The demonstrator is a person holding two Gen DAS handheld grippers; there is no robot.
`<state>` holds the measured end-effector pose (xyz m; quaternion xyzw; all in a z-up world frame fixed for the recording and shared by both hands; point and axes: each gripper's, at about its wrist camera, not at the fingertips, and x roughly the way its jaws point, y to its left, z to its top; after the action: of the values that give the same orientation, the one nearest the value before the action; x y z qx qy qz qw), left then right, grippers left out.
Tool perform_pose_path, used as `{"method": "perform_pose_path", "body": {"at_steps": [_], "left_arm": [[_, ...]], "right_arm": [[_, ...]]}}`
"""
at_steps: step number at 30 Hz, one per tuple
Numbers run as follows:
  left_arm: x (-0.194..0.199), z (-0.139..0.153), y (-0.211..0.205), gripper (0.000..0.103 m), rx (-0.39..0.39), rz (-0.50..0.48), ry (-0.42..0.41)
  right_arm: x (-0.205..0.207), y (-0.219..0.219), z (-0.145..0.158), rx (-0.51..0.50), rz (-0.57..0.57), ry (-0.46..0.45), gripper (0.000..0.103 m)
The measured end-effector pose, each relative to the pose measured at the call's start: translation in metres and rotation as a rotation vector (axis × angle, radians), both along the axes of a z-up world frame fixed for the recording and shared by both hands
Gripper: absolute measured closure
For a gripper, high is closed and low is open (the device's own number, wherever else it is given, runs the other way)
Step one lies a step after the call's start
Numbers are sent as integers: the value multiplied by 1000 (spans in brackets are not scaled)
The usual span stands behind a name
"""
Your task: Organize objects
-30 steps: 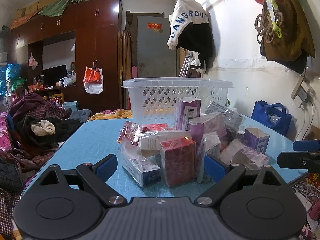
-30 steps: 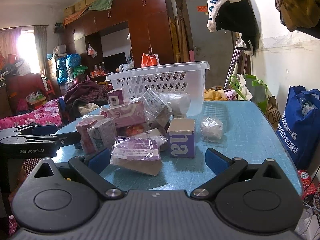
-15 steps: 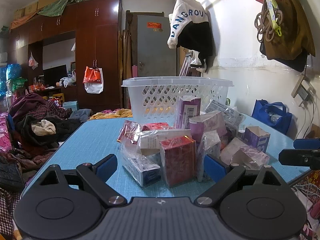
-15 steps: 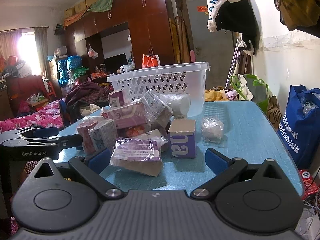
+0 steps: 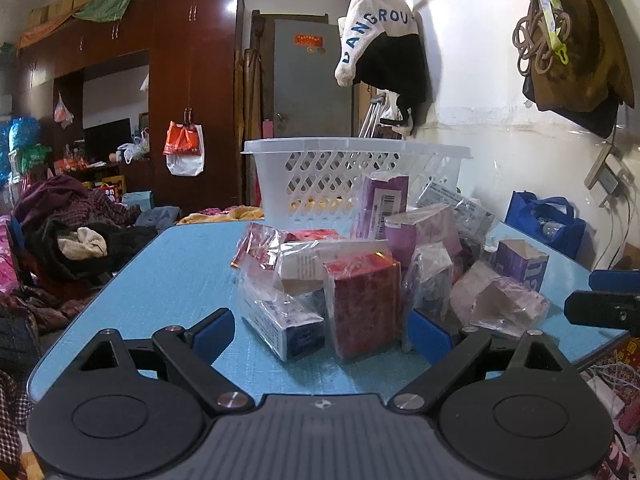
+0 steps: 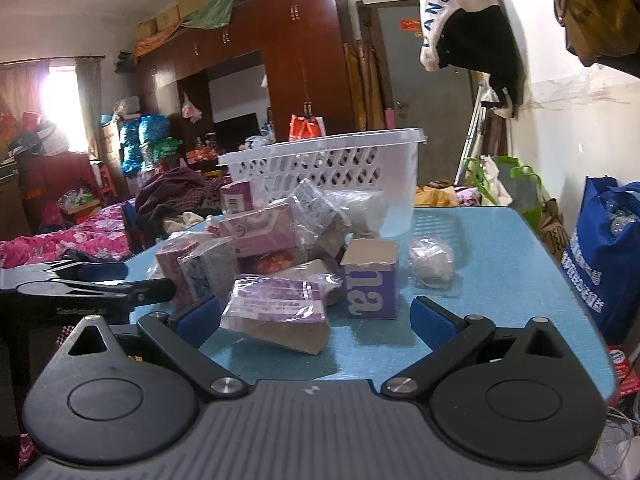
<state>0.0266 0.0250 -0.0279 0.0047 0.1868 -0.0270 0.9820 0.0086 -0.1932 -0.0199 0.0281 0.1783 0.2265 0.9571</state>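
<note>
Compared with a second ago, almost nothing differs: the pile of packages sits just as it did, and both tools hover at the near edge of the blue tabletop [image 5: 172,264]. In the right wrist view the left gripper [image 6: 120,280] has edged slightly further in from the left side.

The left gripper [image 5: 320,330] has its jaws spread wide with nothing between the blue pads; a red box wrapped in clear plastic [image 5: 366,304] stands just ahead of them, beside a blue and white box in plastic [image 5: 280,320]. The right gripper [image 6: 316,316] also has its jaws wide and holds nothing; a purple packet in clear film [image 6: 276,306] lies tilted just in front of its left pad, and an open-topped purple carton with white letters [image 6: 372,280] stands upright next to it.

The things to organize form a loose heap in the middle of the tabletop: pink, purple and red boxes, most in crinkled transparent bags, leaning on one another. A small clear-wrapped bundle [image 6: 430,260] lies apart on the right. Behind the heap stands a white lattice basket [image 5: 340,176].
</note>
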Motion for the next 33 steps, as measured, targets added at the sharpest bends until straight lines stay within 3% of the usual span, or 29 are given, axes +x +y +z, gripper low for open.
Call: {"method": "perform_pose_path", "body": {"at_steps": [12,19,33], "left_arm": [[25,-8,-10,10,-17,-11,-4],[24,-6,-10,12,4,-49,-51],[31,2,-9,15,-39,-51,-61]], "right_arm": [[25,21,-17,28,38,88,9],[20,21,-18,39,50,95,33],[4,25,-14,-51,54,42,33]]}}
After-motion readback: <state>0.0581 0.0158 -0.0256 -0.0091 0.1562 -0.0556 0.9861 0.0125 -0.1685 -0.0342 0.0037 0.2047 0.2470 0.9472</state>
